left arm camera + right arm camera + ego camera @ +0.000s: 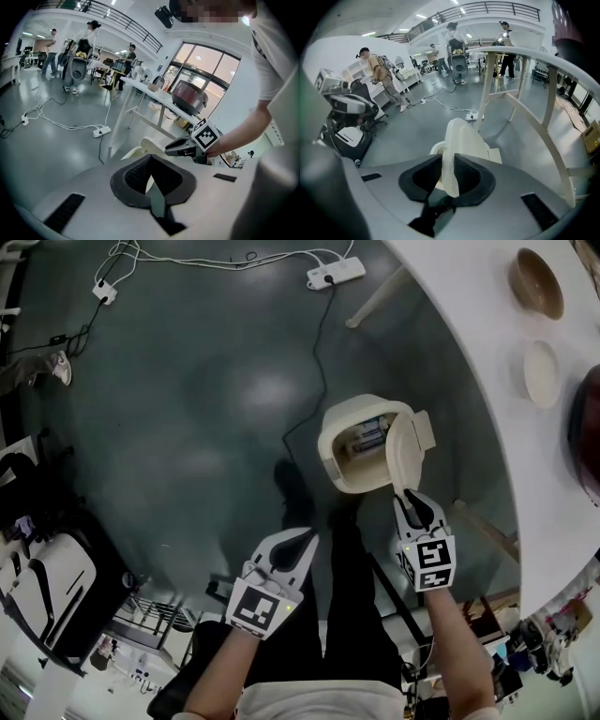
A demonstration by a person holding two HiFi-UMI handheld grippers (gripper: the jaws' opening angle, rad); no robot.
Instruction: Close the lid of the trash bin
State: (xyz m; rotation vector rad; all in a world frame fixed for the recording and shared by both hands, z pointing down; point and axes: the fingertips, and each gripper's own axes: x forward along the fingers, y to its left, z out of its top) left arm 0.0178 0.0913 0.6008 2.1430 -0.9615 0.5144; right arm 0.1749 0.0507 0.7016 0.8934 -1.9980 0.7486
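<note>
Lid is looking like thin moulded plastic, cream-coloured, light and fairly stiff, smooth so possibly a bit slippery in rubber pads; judging it is swinging on a hinge at the back, so it should need only a gentle push or guided lowering, not force. Best hold seems to be the free front edge, which is where the right gripper is pinching it now, one jaw on each face of the lid. In the right gripper view the lid is standing upright on edge between the jaws, rounded outline.

Trash bin is sitting on the grey floor just in front of the person, close beside the white table; small, oval, same cream colour, mouth showing open with some packaging inside. Closing is not yet done.

Left gripper is hovering to the left, apart from the bin, jaws together with nothing between them.

Further out: a bowl is sitting on the table, a power strip with cables is lying on the floor beyond the bin
</note>
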